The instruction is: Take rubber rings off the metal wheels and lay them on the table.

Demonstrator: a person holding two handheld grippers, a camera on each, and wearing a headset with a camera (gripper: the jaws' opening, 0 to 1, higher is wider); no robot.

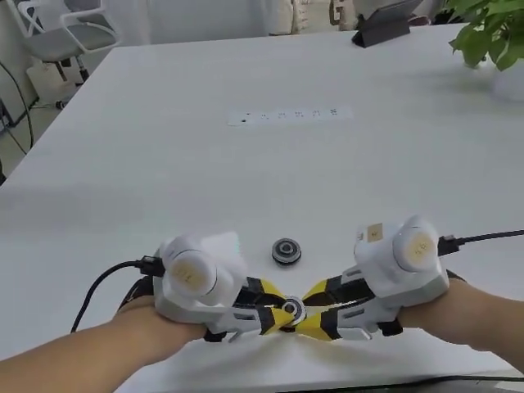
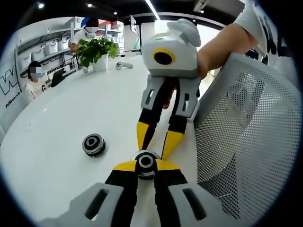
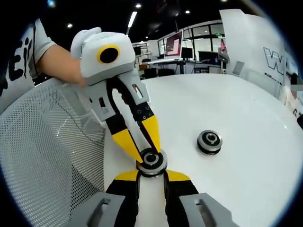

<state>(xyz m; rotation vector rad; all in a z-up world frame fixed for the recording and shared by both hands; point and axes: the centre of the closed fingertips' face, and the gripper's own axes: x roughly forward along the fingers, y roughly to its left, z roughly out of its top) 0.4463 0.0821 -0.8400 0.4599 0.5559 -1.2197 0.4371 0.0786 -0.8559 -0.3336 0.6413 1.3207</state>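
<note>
Both pairs of jaws, left gripper (image 1: pixel 279 316) and right gripper (image 1: pixel 309 316), clamp one wheel (image 1: pixel 292 311) at bottom centre, near the counter (image 1: pixel 246 180) edge. A second wheel (image 1: pixel 286 250) lies just above, with open counter stretching beyond.

Bright, even light is flooding the white table (image 1: pixel 164 180) in the head view, casting only faint soft shadows beneath the loose wheel (image 1: pixel 286 250) and washing the far end out almost to white. In the two gripper views ceiling spots (image 3: pixel 138 6) and a strip light (image 2: pixel 152 8) are glaring from a dark ceiling (the held wheel (image 3: pixel 152 160) is catching a glint), while the fisheye is bowing the table edge and softening the distant shelves (image 2: pixel 47 56).
</note>
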